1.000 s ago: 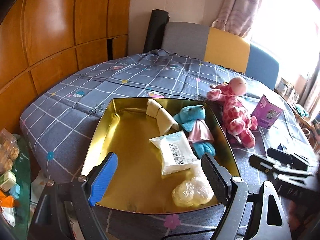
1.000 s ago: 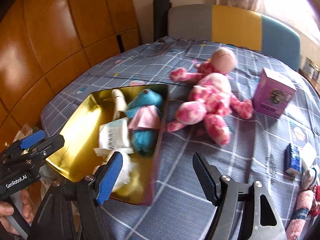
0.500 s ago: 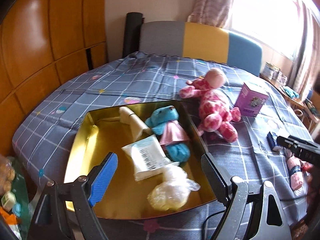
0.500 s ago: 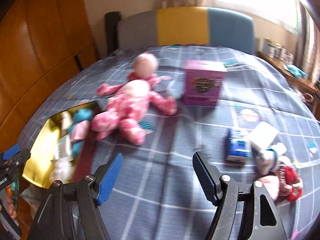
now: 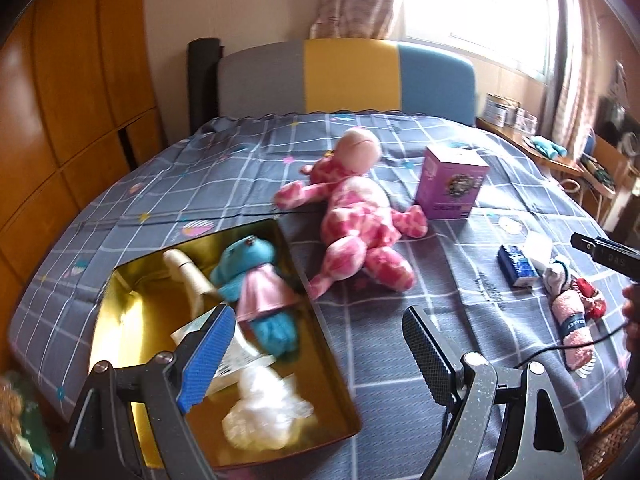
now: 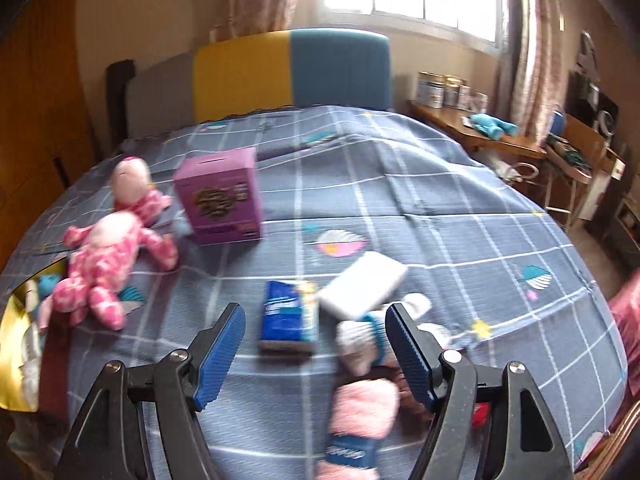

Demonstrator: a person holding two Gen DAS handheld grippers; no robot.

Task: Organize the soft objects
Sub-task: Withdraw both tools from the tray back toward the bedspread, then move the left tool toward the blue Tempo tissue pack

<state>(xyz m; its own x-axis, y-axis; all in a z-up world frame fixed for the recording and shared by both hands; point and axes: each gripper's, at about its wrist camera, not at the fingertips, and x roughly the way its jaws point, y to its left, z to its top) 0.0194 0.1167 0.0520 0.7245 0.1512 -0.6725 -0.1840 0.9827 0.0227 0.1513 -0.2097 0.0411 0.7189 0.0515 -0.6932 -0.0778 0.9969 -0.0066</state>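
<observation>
The left gripper (image 5: 320,344) is standing wide open with nothing between its jaws, hovering over the near right corner of the gold tin tray (image 5: 120,292) on the grey checked tablecloth (image 5: 224,168). Behind its blue left jaw, inside the tray, a blue plush toy in a pink dress (image 5: 256,280) is lying with its head away from the jaws and its long axis running away from them, slightly leftward. A cream roll (image 5: 188,276) is lying beside that toy to the left, a white labelled packet (image 5: 236,354) is partly hidden by the left jaw, and a clear crumpled bag (image 5: 264,412) is sitting just in front of it. Beyond the jaw gap, outside the tray, a pink spotted plush giraffe (image 5: 356,224) is sprawling face up, head pointing away, legs toward the jaws. A purple box (image 5: 452,188) is standing upright to its right.

The right gripper (image 6: 316,344) is also standing wide open and gripping nothing. Within its jaw gap a blue tissue pack (image 6: 288,316) is lying flat, long axis pointing away from the jaws. A white flat pack (image 6: 364,284) is lying just beyond, touching or nearly touching the tissue pack. A white knitted sock bundle (image 6: 360,344) is sitting against the inner side of the right jaw, and a rolled pink towel with a blue band (image 6: 360,420) is lying below it, long axis running toward the camera; this part is blurred
</observation>
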